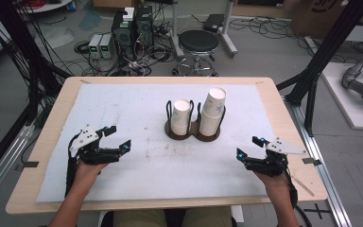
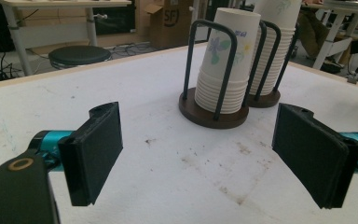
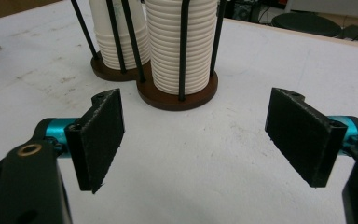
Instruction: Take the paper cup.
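Meanwhile, at the bench (image 1: pixel 274 101): two hand-held grippers wait short of a cup rack, nothing lifted.
Left gripper (image 1: pixel 114 137): lower left of the high view, jaws spread wide, holding nothing.
Right gripper (image 1: pixel 249 147): lower right of the high view, jaws likewise spread and empty.
Cup holder (image 1: pixel 192 135): centre of the frame on the white mat (image 1: pixel 123 109); a dark twin-ring base with thin upright wire loops.
Shorter cup stack (image 1: pixel 181 117): left ring; inverted paper cups with a flower print.
Taller cup stack (image 1: pixel 212 112): right ring, rising above the wires.
Handling: likely very light and thin-walled, easily crushed, and nested cups may cling together.
Where to hold: probably the top cup's sidewall above the wires, gently; from the gripper views it is hard to say how tightly they nest.
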`<move>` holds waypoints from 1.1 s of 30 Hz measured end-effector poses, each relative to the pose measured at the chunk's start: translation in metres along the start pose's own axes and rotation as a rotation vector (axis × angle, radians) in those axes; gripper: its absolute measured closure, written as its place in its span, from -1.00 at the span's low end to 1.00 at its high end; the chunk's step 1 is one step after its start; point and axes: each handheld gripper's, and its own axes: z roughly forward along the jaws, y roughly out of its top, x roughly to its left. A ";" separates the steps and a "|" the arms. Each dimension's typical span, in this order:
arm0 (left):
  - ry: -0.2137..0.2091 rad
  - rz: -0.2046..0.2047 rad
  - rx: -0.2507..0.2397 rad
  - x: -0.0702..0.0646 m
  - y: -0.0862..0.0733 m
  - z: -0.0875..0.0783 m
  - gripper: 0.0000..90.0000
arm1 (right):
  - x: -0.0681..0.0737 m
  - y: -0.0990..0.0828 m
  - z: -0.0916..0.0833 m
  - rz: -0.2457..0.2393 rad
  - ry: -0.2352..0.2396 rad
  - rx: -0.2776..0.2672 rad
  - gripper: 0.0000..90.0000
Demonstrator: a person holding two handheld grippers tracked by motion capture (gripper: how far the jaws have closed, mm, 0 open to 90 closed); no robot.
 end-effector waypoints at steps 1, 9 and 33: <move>0.002 -0.001 0.000 0.000 0.000 0.000 -0.64 | 0.000 0.000 0.000 0.000 0.000 0.002 -0.55; -0.008 -0.004 0.005 -0.001 0.001 0.004 -0.64 | 0.000 -0.002 -0.001 0.003 -0.004 0.008 -0.55; -0.219 0.033 0.047 -0.013 0.066 0.074 -0.64 | 0.001 -0.002 0.005 0.003 0.017 0.027 -0.55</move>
